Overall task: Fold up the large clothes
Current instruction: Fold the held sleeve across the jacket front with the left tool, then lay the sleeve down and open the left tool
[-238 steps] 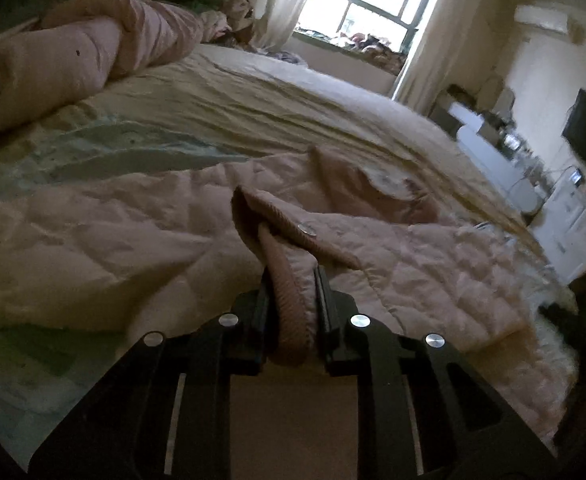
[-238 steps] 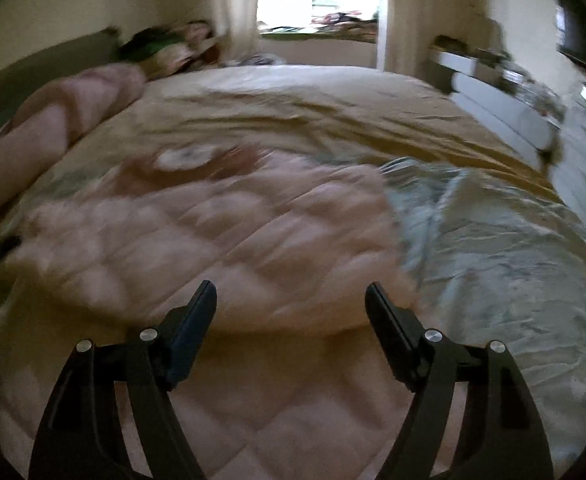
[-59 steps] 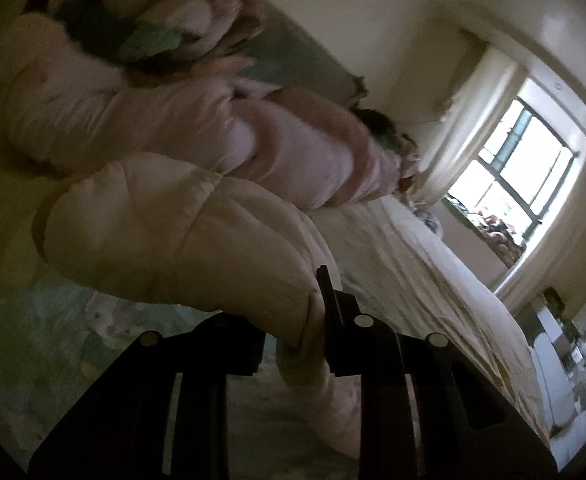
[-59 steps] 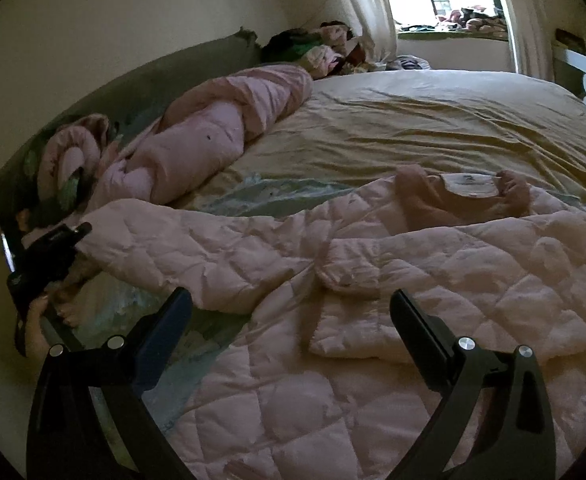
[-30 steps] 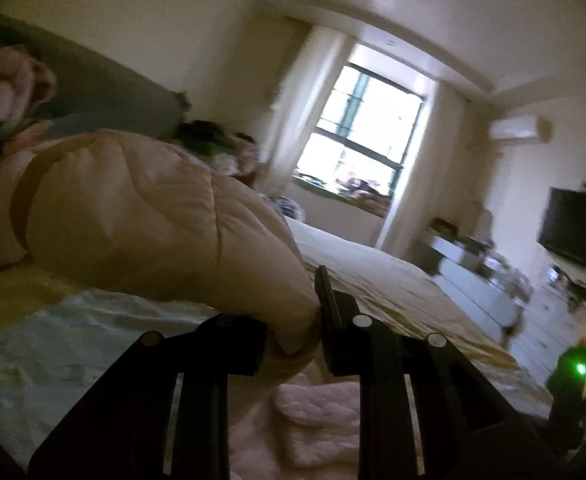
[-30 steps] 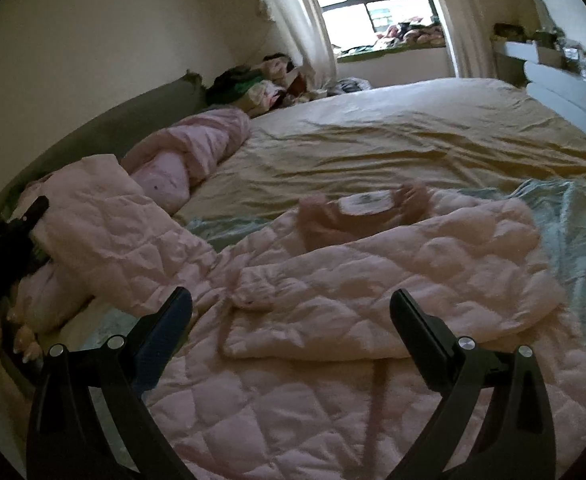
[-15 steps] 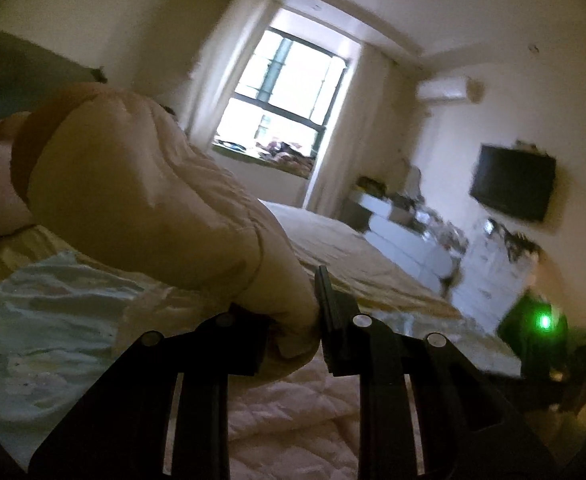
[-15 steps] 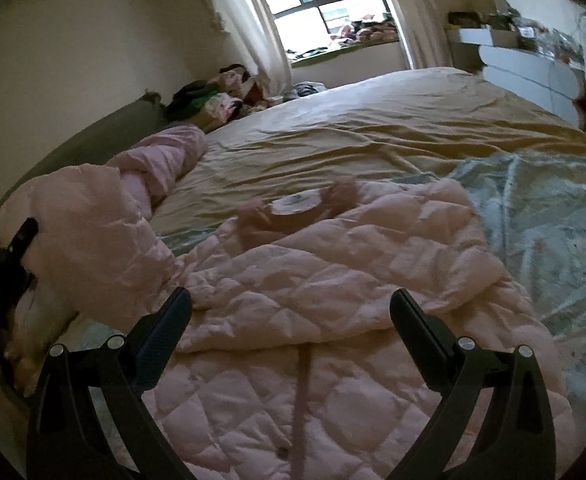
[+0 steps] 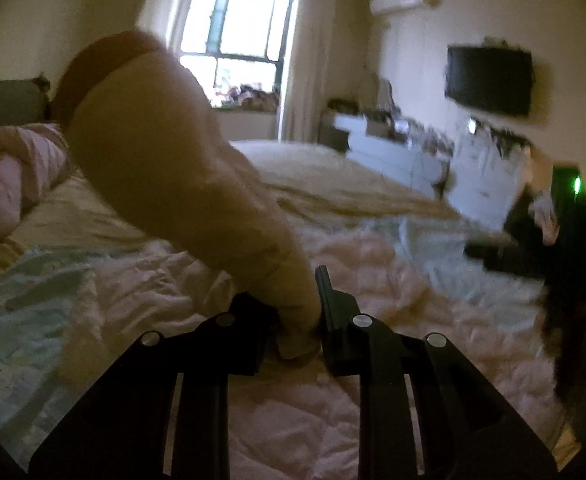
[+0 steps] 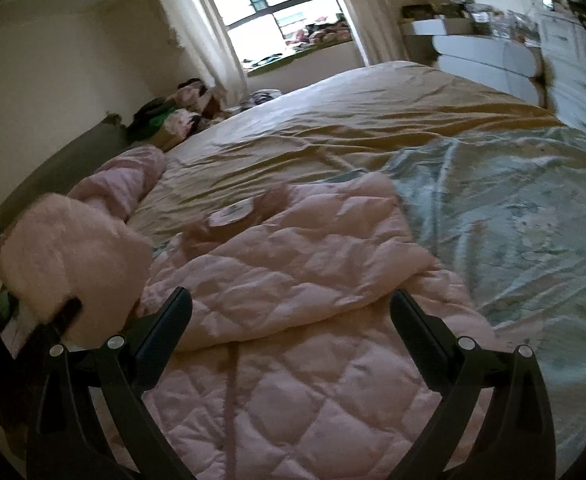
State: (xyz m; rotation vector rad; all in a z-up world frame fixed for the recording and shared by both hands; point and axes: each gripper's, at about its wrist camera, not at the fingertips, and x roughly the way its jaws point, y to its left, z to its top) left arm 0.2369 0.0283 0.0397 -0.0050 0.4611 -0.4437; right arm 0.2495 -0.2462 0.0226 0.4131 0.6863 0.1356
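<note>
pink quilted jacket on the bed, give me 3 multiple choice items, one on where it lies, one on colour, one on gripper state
1. Where does the body of the pink quilted jacket lie?
A. on the bed
B. on the dresser
C. on the windowsill

2. What colour is the sheet to the right of the jacket?
A. red
B. pale blue-green
C. black

3. How are the grippers?
A. both open
B. both shut on cloth
C. left gripper shut on the sleeve, right gripper open

Answers:
1 A, the jacket is spread across the bedding.
2 B, the printed sheet beside it reads pale blue-green.
3 C, the sleeve is pinched between the left fingers and lifted, while the right fingers stand wide apart holding nothing.
</note>
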